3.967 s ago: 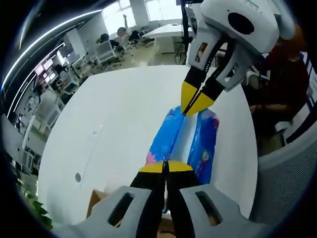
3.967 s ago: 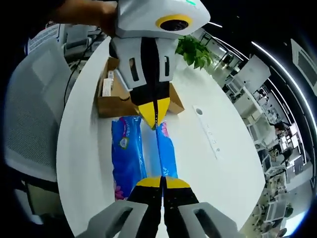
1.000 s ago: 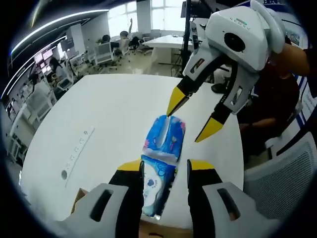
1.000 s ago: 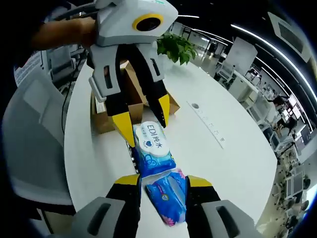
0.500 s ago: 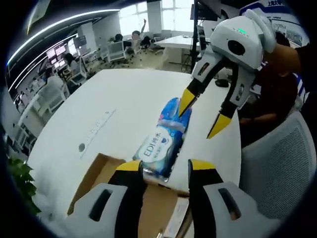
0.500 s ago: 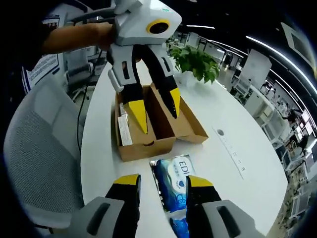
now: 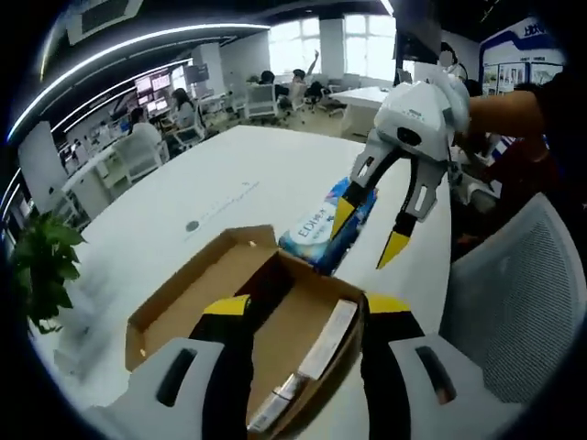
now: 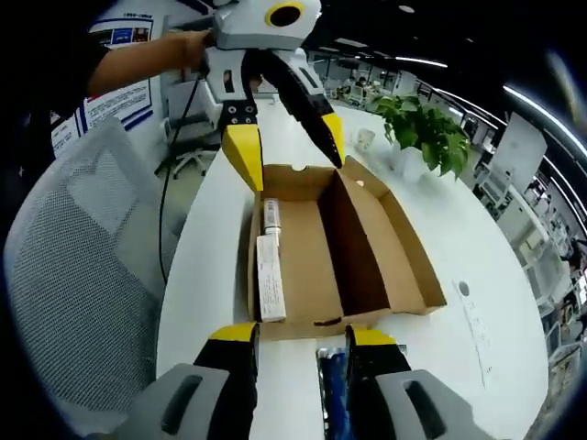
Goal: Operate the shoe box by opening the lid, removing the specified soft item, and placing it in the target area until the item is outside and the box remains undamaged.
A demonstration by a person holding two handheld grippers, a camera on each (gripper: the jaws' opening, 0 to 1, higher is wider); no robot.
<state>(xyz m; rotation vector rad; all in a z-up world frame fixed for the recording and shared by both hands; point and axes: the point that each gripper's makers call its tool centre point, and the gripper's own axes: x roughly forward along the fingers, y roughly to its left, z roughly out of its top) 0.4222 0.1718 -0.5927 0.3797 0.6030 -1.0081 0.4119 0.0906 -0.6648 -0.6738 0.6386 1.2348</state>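
Half a second ago your left gripper (image 7: 298, 307) hung over the near edge of the box (image 7: 197, 298) with the tissue pack just past its tips; now that view has pulled back over the box, so the whole open tray sits under your jaws and the tissue pack (image 7: 323, 225) lies on the white table (image 7: 220, 179) beyond the far wall, at about 1 o'clock from the tips. Your right gripper (image 7: 367, 234), at 2 o'clock in the same view, now stands smaller and farther off.

In the right gripper view the box (image 8: 344, 252) has come closer and fills the middle, where before it lay well ahead. The pack (image 8: 332, 376) is now mostly hidden between your right gripper's (image 8: 298, 335) own jaws at 6 o'clock, outside the box and just beside its near wall. Your left gripper (image 8: 289, 137) hangs above the far end of the box at 12 o'clock.

The printing on the pack is too small to read. A pale flat packet (image 8: 269, 275) lies along the box's left wall; what it is cannot be told. Part of the box floor is in dark shadow.

Both pairs of jaws stand apart, holding nothing. A hand and dark sleeve grip the left gripper from 11 o'clock.
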